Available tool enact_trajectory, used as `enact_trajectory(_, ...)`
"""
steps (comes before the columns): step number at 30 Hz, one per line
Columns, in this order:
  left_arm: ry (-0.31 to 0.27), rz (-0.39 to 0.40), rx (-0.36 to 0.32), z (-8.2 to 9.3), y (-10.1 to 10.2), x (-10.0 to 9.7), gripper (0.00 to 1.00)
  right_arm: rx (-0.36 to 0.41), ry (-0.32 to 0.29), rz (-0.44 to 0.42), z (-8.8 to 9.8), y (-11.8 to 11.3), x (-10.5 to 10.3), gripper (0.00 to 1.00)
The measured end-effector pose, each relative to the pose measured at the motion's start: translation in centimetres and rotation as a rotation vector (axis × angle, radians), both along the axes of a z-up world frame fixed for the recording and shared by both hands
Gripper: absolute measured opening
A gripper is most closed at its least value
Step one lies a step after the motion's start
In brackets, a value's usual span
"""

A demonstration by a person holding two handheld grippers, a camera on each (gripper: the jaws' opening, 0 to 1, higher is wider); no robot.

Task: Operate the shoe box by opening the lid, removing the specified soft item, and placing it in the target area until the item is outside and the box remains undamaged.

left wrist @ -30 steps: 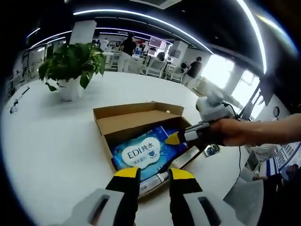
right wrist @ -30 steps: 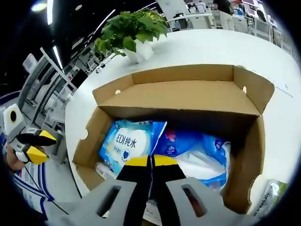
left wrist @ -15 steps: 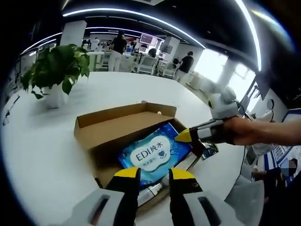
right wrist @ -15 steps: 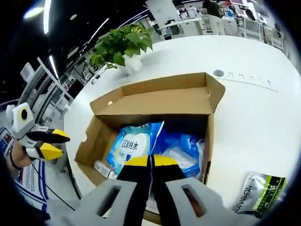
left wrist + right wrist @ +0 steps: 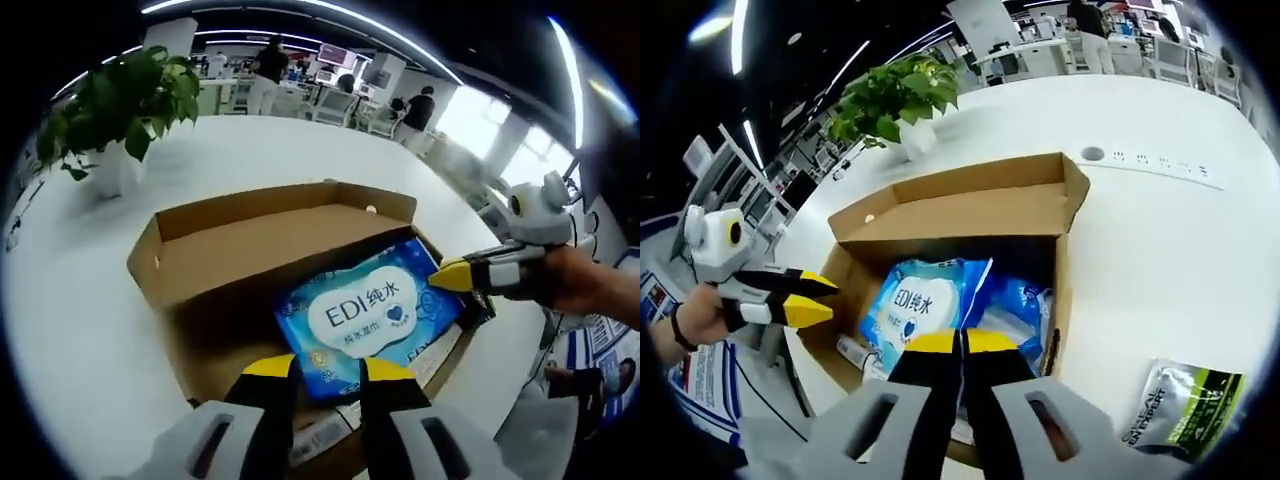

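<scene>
The shoe box (image 5: 250, 250) sits on a white table (image 5: 80, 300) with its lid already folded back and standing behind the opening, cardboard apparently sound. Inside lies the soft item, a blue wet-wipe pack (image 5: 365, 318) printed with "EDI", tilted up toward the right edge of the box, with a second blue and white pack (image 5: 1025, 320) beside it and a small tube (image 5: 855, 352) along the near wall. The right gripper (image 5: 960, 345) has its yellow-tipped jaws pressed together, and in the left gripper view its tips meet the pack's edge; it appears to pinch a corner or seam of the pack, though the contact itself is too small to confirm. The left gripper (image 5: 325, 372) hovers just over the near wall with its jaws slightly apart and nothing between them. My judgement: the pack is light, limp and film-wrapped, so it will sag and may slip from a narrow pinch; the crimped end seam is the surest hold, with the free gripper steadying the box wall rather than the lid. A potted plant (image 5: 115, 110) stands well behind the box, and a green and white sachet (image 5: 1185, 405) lies on the table to its right.
</scene>
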State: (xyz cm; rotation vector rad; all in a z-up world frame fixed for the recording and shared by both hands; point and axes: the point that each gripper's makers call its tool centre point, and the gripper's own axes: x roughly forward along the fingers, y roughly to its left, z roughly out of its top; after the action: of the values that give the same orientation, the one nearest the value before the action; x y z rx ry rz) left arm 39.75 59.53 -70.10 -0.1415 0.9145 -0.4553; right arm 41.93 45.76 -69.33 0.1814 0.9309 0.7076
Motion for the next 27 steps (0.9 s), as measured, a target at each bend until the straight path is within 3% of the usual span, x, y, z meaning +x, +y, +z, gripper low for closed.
enact_trajectory(7, 0.113, 0.023, 0.019, -2.9, -1.0, -0.1, 0.24, 0.002, 0.006, -0.009, -0.1, -0.8, -0.3, 0.00)
enact_trajectory(12, 0.135, 0.021, 0.009, -3.7, -1.5, -0.1, 0.24, 0.006, 0.011, -0.011, -0.4, -0.9, -0.2, 0.00)
enact_trajectory(17, 0.184, 0.039, -0.056, -4.5, -2.1, -0.8, 0.23, 0.016, 0.011, -0.007, -0.5, -0.9, -0.1, 0.00)
enact_trajectory(19, 0.195, 0.060, -0.121, -4.4, -2.7, -0.8, 0.18, 0.017, 0.010, -0.005, -0.5, -0.9, -0.1, 0.00)
enact_trajectory(27, 0.164, 0.049, -0.101, -4.1, -2.5, -0.3, 0.04, 0.011, -0.001, 0.003, -0.8, -0.9, 0.2, 0.00)
